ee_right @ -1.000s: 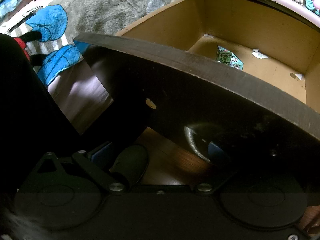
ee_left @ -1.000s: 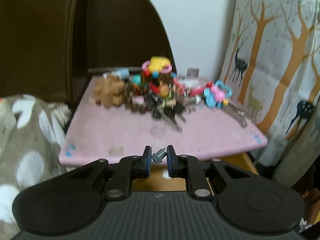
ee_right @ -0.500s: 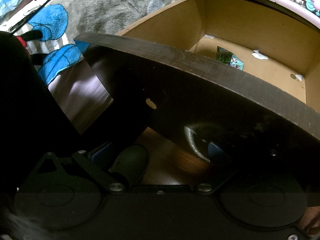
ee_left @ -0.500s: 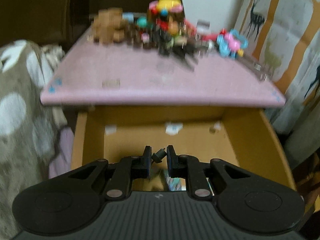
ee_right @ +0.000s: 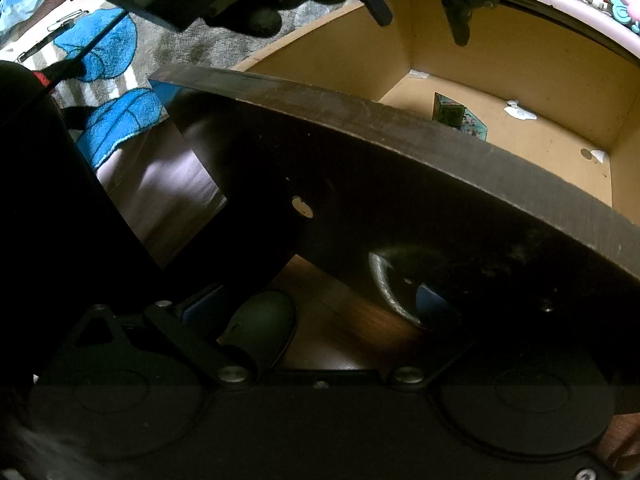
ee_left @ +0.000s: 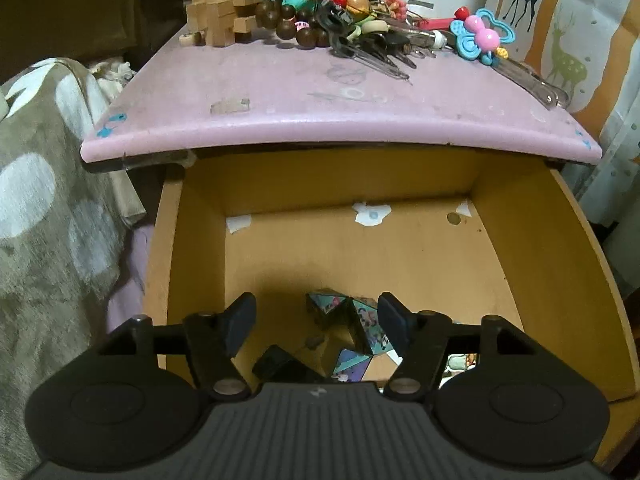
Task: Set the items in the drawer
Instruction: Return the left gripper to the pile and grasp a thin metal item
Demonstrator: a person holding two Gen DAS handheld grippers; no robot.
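Above the open drawer [ee_left: 552, 280], the left gripper [ee_left: 316, 320] is held pointing steeply down, and its jaws are opening; the blue pads [ee_left: 240, 320] stand well apart and nothing is pressed between them. On the drawer floor, seen between the jaws, a small grey part [ee_left: 314, 342] is found lying free, beside a folding block toy [ee_left: 356, 328] printed in teal and purple. A dark object [ee_left: 276, 362] is seen near the camera's edge, too shadowed to be identified. Behind the drawer, the pink tabletop [ee_left: 280, 92] is loaded at its far edge with a wooden block puzzle [ee_left: 220, 12], brown beads [ee_left: 288, 26], keys [ee_left: 384, 50] and a blue and pink butterfly toy [ee_left: 482, 38]. From the right wrist view, the left gripper [ee_right: 420, 12] is seen over the drawer's far corner. The right gripper [ee_right: 320, 312] is held low against the dark drawer front [ee_right: 400, 184], by its metal handle [ee_right: 386, 284]; only one blue pad [ee_right: 200, 308] is visible, so whether its jaws are open or closed cannot be told.
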